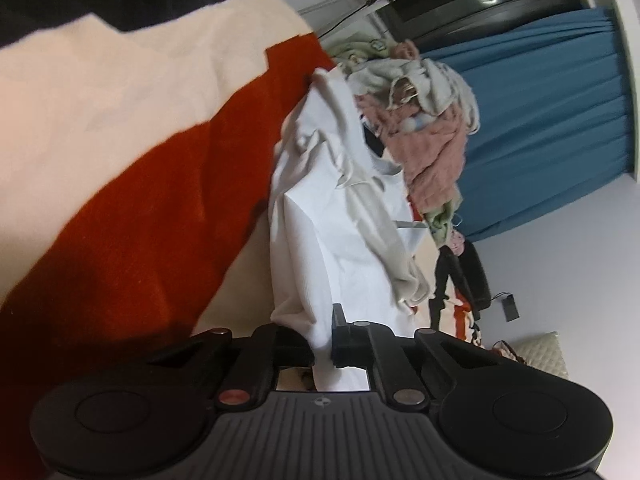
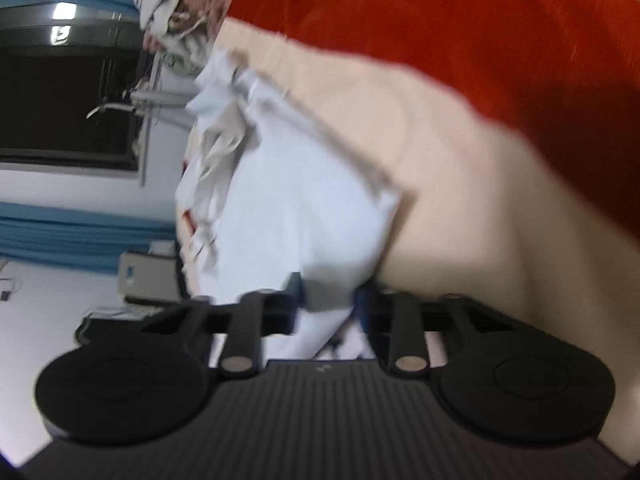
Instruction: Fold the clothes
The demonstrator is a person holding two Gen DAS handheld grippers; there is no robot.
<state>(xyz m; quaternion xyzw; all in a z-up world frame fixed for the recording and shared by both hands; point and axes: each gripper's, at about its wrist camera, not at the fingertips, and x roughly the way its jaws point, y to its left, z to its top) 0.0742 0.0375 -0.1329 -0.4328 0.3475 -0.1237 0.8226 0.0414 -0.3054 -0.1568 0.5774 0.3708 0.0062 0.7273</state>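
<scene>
Grasp step. White garment lies on the cream-and-red blanket, just beside the heap of unfolded clothes. Left claw pinches its near edge. Right claw straddles another corner; blur hides whether the pads press. Next, as I judge it: lift both corners together, evenly, keeping the cloth taut.

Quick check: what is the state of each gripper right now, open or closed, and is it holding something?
Left gripper: closed on the white garment.
Right gripper: fingers closed on an edge of the white garment.
</scene>
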